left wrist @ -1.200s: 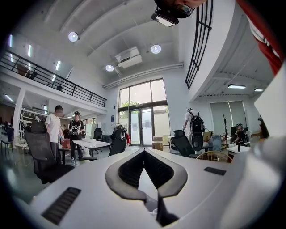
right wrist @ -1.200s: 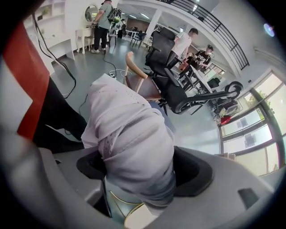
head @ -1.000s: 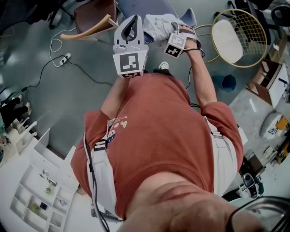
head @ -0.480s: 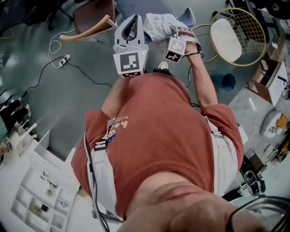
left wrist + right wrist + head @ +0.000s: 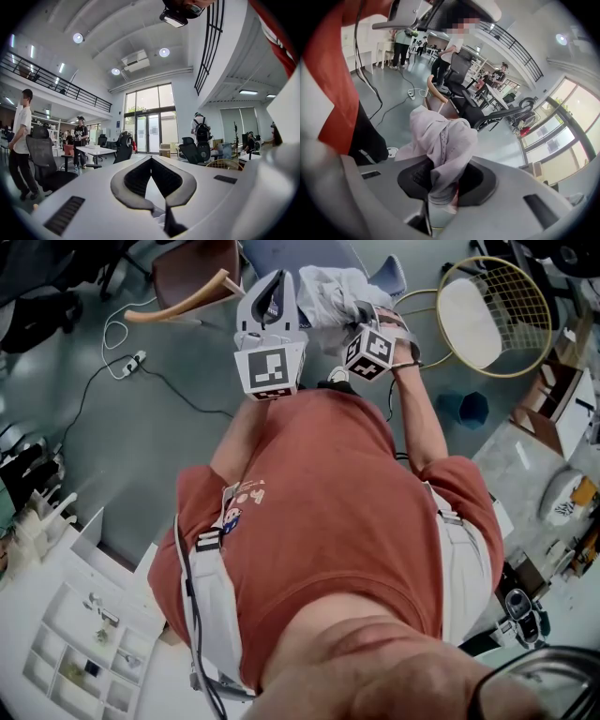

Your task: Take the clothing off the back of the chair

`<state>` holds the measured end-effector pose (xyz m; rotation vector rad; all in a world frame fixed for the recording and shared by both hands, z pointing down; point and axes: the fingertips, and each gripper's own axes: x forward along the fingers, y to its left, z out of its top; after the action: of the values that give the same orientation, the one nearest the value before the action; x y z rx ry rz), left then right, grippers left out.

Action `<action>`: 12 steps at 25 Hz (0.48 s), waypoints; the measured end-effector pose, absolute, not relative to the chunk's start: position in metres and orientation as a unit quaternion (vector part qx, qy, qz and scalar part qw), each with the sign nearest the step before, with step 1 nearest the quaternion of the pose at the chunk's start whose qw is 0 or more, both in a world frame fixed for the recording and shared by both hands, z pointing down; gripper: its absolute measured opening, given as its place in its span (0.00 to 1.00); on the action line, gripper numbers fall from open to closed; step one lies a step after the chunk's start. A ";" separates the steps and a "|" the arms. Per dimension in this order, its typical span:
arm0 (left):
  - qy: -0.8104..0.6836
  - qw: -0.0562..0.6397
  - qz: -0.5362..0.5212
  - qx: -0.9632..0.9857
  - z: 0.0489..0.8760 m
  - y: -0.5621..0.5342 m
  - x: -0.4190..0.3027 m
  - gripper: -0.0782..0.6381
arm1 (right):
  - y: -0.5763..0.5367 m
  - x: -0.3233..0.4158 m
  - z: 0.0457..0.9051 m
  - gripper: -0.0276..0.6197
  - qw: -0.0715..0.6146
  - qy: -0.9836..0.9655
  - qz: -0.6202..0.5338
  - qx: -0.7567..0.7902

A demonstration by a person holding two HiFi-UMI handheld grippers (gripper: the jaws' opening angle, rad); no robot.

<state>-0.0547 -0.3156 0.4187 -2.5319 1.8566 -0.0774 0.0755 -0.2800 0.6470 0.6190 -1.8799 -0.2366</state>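
A pale lilac-grey garment [image 5: 328, 285] lies bunched over a blue-grey chair [image 5: 392, 274] just ahead of the person. In the right gripper view a fold of this garment [image 5: 440, 140] runs up between the dark pads. My right gripper [image 5: 356, 313] [image 5: 442, 174] points down at it, its jaws closing and pinching the cloth. My left gripper [image 5: 272, 287] [image 5: 151, 160] is held level to the left of the garment, away from it. Its tips meet and nothing is between them. The chair's back is mostly hidden under the cloth.
A brown chair with a curved wooden arm [image 5: 183, 298] stands to the left of the garment, a round yellow wire chair [image 5: 495, 317] to the right. Cables and a power strip [image 5: 134, 361] lie on the grey floor. People, desks and office chairs fill the room beyond.
The right gripper has turned and drawn back a little toward the person, with the cloth gathered up against it. The left gripper has stayed where it was.
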 end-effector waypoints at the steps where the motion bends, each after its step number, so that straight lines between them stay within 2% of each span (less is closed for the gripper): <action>1: 0.591 0.000 -0.025 -0.806 0.419 -0.316 -0.055 0.13 | -0.279 0.076 0.645 0.21 0.533 -0.798 -0.087 0.268; 12: 0.584 0.004 -0.021 -0.812 0.415 -0.321 -0.046 0.13 | -0.286 0.081 0.617 0.19 0.411 -0.841 0.039 0.350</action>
<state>-0.0461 -0.3208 0.4146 -2.5430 1.8282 -0.0672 0.0809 -0.2859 0.6169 0.8806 -2.1167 0.0983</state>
